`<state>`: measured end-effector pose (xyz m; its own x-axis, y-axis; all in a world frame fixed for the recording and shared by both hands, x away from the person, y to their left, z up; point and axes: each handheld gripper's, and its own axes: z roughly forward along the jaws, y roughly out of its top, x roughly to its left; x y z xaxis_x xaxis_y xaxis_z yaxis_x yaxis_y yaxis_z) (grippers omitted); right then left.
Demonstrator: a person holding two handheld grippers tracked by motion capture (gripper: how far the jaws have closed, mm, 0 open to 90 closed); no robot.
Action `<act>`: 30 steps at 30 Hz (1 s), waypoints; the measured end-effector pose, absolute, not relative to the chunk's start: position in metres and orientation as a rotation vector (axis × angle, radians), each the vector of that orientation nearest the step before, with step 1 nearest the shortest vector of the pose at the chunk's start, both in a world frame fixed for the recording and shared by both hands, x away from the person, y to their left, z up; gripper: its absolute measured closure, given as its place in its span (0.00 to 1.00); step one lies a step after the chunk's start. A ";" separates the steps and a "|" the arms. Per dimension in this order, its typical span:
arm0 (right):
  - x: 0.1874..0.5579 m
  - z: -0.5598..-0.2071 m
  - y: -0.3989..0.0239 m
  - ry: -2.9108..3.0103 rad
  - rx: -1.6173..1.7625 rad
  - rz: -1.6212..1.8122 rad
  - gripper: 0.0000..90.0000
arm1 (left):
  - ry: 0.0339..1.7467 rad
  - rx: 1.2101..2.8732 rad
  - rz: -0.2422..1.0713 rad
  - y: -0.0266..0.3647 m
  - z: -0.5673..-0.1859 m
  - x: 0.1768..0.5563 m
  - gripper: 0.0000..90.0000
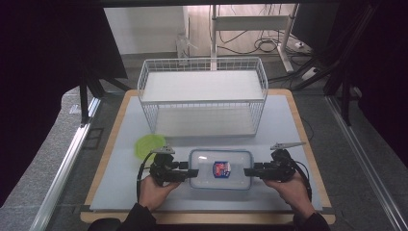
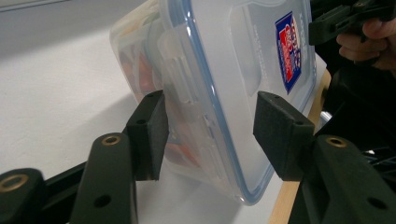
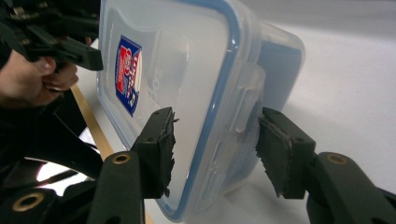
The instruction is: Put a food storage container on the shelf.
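Observation:
A clear plastic container [image 1: 220, 168] with a blue-rimmed lid and a red and blue label lies flat on the white mat near the front edge. My left gripper [image 1: 192, 173] holds its left end and my right gripper [image 1: 248, 172] its right end. In the left gripper view one pad lies under the container [image 2: 233, 70] and the other on its lid, with the left gripper [image 2: 210, 135] clamped over the side clasp. The right gripper [image 3: 215, 149] grips the container [image 3: 177, 70] the same way. Orange contents show dimly through the wall.
A white wire basket [image 1: 202, 61] with two shelves stands behind the container at mid table. A flat green thing [image 1: 146, 144] lies on the mat to the left of it, just behind my left gripper. The wooden table edge [image 1: 207, 217] runs along the front.

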<state>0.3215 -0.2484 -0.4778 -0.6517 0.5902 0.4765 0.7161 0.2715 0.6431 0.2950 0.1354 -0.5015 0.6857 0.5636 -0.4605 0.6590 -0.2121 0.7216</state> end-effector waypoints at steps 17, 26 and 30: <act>0.318 -0.480 -0.248 -2.351 -1.278 -1.340 0.54 | 0.976 1.861 -0.082 0.134 -0.501 0.291 0.55; 0.314 -0.471 -0.246 -2.393 -1.256 -1.454 0.54 | 0.958 1.836 -0.031 0.137 -0.491 0.290 0.57; 0.314 -0.462 -0.245 -2.400 -1.230 -1.499 0.54 | 0.937 1.835 0.002 0.140 -0.479 0.290 0.57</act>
